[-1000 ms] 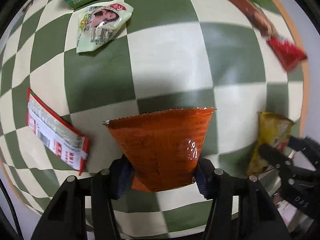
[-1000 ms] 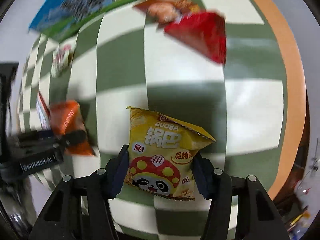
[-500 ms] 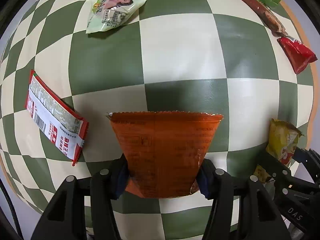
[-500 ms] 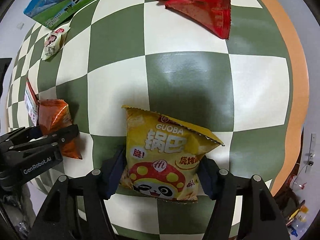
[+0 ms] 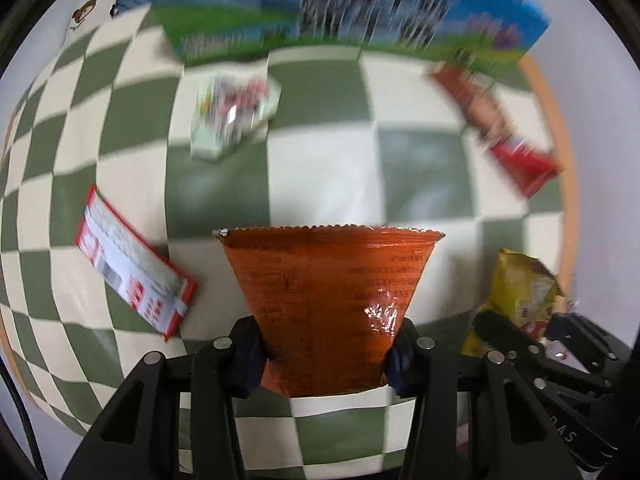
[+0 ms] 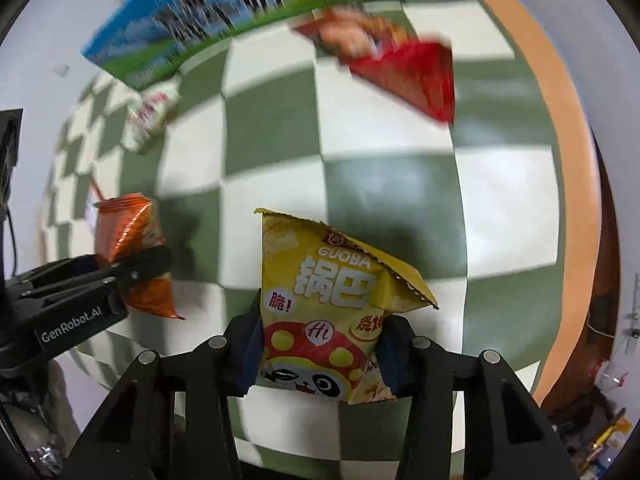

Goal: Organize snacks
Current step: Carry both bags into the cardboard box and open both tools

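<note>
My left gripper (image 5: 326, 350) is shut on an orange snack bag (image 5: 328, 304) and holds it above the checkered table. My right gripper (image 6: 318, 346) is shut on a yellow GUOBA snack bag (image 6: 332, 304). The right wrist view also shows the left gripper (image 6: 132, 268) with the orange bag (image 6: 128, 236) at the left. The left wrist view shows the yellow bag (image 5: 520, 292) at the right. A blue and green carton (image 5: 340, 12) stands at the table's far side.
On the green and white checkered table (image 5: 320, 152) lie a pale green packet (image 5: 232, 116), a red and white packet (image 5: 132, 276), a brown packet (image 5: 476, 100) and a red packet (image 5: 524, 164). The table's orange rim (image 6: 576, 184) runs along the right.
Both grippers have lifted and tilted up with their bags. The blue and green carton has come into fuller view and the far packets look closer and blurred.
</note>
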